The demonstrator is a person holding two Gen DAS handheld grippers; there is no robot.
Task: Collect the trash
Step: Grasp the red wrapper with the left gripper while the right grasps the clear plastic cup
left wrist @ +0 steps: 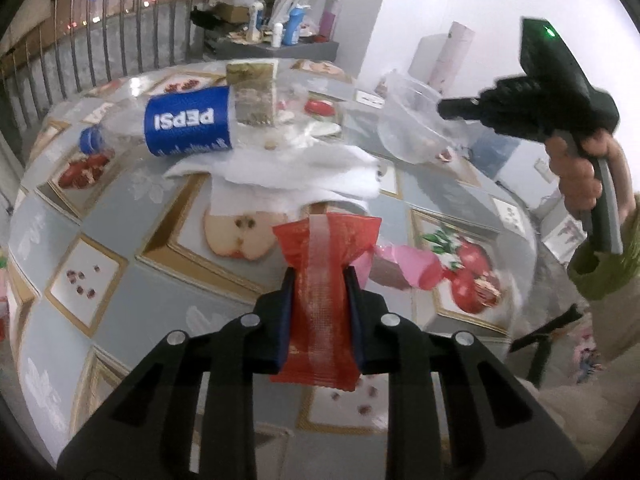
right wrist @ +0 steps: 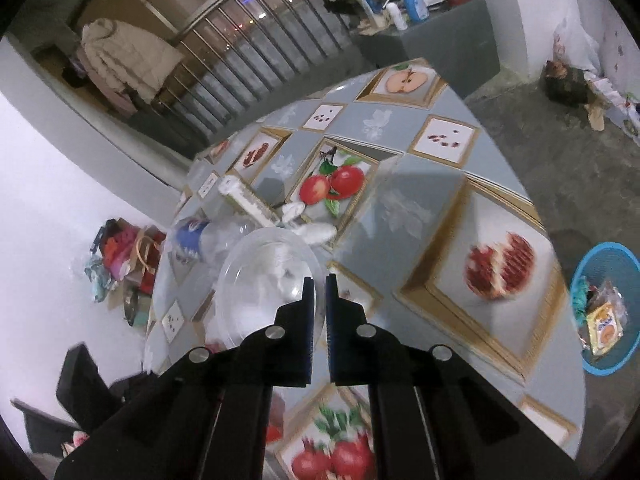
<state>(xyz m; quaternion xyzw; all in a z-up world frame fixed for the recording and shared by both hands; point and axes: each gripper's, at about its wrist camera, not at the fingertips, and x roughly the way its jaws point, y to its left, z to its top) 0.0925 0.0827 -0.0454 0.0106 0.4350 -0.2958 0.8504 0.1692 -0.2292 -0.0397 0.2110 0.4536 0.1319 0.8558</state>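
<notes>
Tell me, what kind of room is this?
Probably a lived-in home, maybe by a balcony. A round table with a fruit-print cloth holds trash like a blue-labelled Pepsi bottle, a metal railing runs behind, and a blue plastic trash basket sits on the concrete floor.

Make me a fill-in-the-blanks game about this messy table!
1. The left gripper holds a ____ wrapper.
2. The bottle label says ____.
3. The right gripper pinches the rim of a clear ____.
4. The basket on the floor is ____.

Missing words: red; PEPSI; bowl; blue
</notes>
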